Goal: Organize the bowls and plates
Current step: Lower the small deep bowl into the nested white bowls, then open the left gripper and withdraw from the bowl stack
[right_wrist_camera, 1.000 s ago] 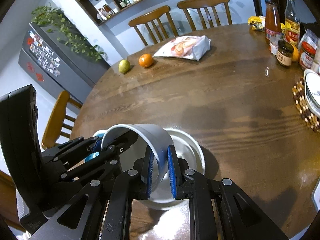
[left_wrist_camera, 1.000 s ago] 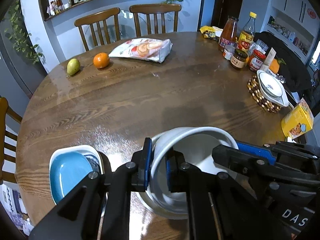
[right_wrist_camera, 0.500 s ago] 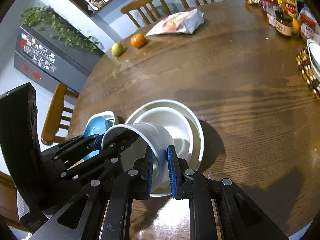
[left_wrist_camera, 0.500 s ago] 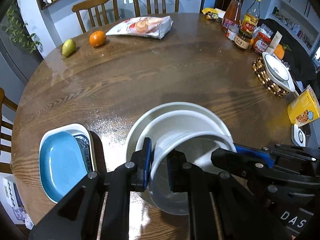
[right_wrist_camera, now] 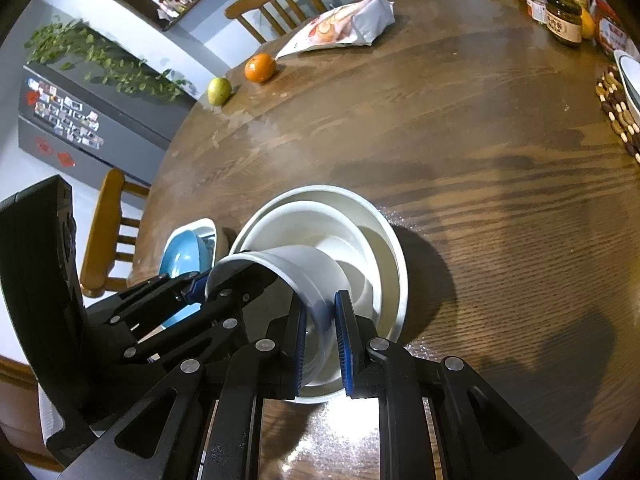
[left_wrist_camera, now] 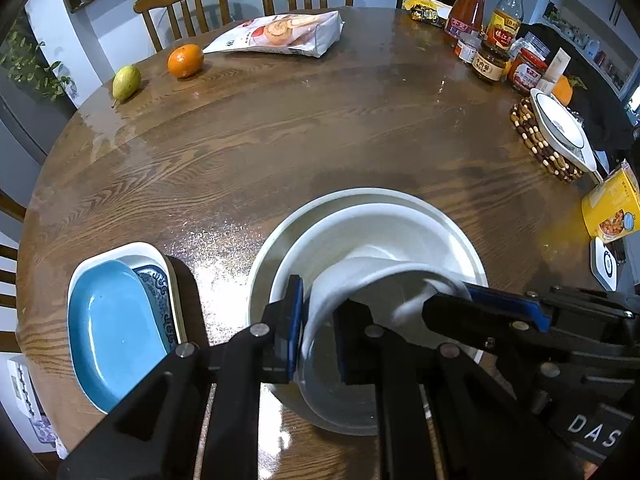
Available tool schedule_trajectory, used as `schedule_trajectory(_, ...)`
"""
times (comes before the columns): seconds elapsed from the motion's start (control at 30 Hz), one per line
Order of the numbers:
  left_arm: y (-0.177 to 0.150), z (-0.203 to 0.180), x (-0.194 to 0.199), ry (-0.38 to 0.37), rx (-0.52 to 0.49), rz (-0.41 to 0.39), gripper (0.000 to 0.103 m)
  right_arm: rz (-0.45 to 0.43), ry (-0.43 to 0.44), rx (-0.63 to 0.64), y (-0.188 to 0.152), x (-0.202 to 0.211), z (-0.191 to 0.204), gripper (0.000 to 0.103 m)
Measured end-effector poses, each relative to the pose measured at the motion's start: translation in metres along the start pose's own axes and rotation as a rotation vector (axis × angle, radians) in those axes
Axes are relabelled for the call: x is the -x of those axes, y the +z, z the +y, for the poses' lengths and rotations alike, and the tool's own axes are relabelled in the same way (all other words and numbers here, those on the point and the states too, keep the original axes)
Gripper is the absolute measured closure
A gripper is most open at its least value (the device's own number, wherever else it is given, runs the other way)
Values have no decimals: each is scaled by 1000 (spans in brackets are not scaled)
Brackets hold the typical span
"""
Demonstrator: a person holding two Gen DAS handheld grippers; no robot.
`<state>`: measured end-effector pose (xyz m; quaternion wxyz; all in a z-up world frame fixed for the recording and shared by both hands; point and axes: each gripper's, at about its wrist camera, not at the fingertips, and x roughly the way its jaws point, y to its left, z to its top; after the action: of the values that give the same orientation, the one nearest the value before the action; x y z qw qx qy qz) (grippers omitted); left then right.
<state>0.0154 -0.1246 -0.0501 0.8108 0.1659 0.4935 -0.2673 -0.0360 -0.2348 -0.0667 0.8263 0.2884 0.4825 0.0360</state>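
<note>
A deep white bowl (left_wrist_camera: 372,276) is held by its rim between both grippers. My left gripper (left_wrist_camera: 318,332) is shut on the bowl's left rim, and my right gripper (right_wrist_camera: 322,344) is shut on the rim opposite. The bowl (right_wrist_camera: 296,268) hangs tilted, its base down inside a wider white bowl (left_wrist_camera: 384,220) that sits in a still wider white dish (left_wrist_camera: 360,194). Whether its base touches the bowl below is hidden. To the left lies a blue plate (left_wrist_camera: 108,320) stacked on a blue-patterned white dish (left_wrist_camera: 158,280).
On the round wooden table (left_wrist_camera: 280,140) are a pear (left_wrist_camera: 127,81), an orange (left_wrist_camera: 185,60) and a snack bag (left_wrist_camera: 280,34) at the far side. Jars and bottles (left_wrist_camera: 492,48), a white dish on a beaded trivet (left_wrist_camera: 560,132) and a yellow box (left_wrist_camera: 610,208) stand right. Chairs (left_wrist_camera: 184,4) stand behind.
Both grippers have come down with the white bowl, from above the stacked white bowls into them. Both views now look more steeply down at the table.
</note>
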Motion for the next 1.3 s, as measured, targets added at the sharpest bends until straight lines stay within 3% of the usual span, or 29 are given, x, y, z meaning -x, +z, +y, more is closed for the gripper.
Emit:
schedule_trajectory(0.43,3,4,-6,-25,-1,9,91,-36,-88,23,6,4,10,86)
schedule_trajectory(0.83,3,5,1,-16,-7,-15,89,-63,-111,36,8,10,14,86)
schedule_trajectory(0.9,4,6,8,-3,-12,-37,81,-72,-110,35,7,14,14,85)
schedule_trajectory(0.97,4,7,14,9,-16,-58,63,-85,-109,34,7,18,14,85)
schedule_trajectory(1.17,4,12,28,22,-7,-99,56,-116,-116,44,7,29,17,82)
schedule_trajectory(1.3,3,14,34,24,0,-115,45,-133,-109,52,7,35,19,60)
